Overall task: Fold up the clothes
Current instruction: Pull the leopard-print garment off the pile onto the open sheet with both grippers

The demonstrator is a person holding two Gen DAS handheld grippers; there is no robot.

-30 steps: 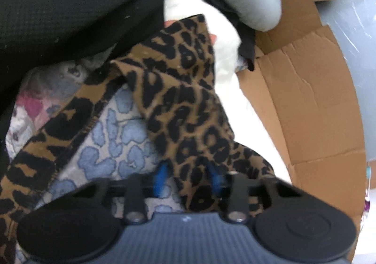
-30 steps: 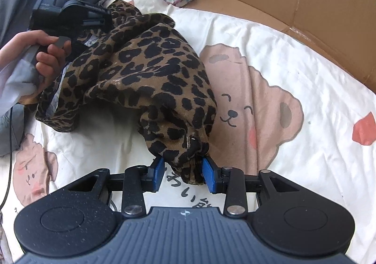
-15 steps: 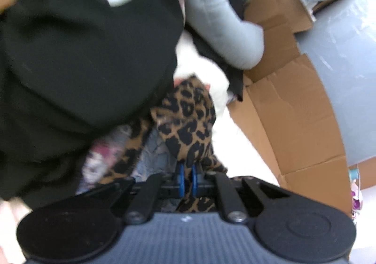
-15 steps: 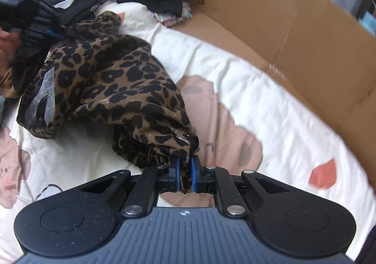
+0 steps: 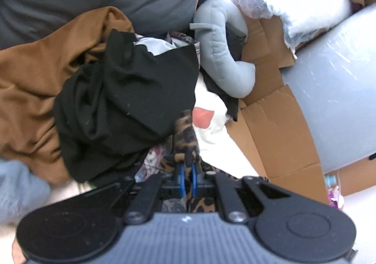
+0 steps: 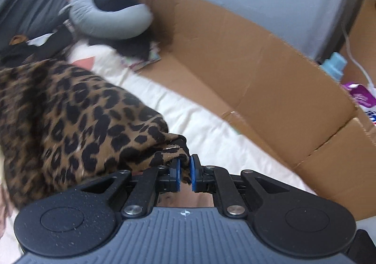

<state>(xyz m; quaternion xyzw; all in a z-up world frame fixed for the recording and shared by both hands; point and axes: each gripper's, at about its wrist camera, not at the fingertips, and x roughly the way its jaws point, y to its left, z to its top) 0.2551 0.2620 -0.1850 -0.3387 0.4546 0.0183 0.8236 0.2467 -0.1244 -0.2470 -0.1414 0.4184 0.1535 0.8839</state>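
At the bottom centre of each view, the leopard-print garment (image 6: 77, 120) is pinched at one edge by the right gripper (image 6: 185, 171) and at another by the left gripper (image 5: 187, 178), blue pads pressed together on cloth. It is bunched at the left of the right view over the cream bear-print sheet (image 6: 211, 127); no fold is made yet. Beyond, a black garment (image 5: 127, 99) and a brown garment (image 5: 42, 71) are left heaped, unfolded.

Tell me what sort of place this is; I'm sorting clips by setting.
Likely a bedroom at home: a cream printed bedsheet, a grey neck pillow, a heap of loose clothes, and flattened cardboard along the bed's edge.
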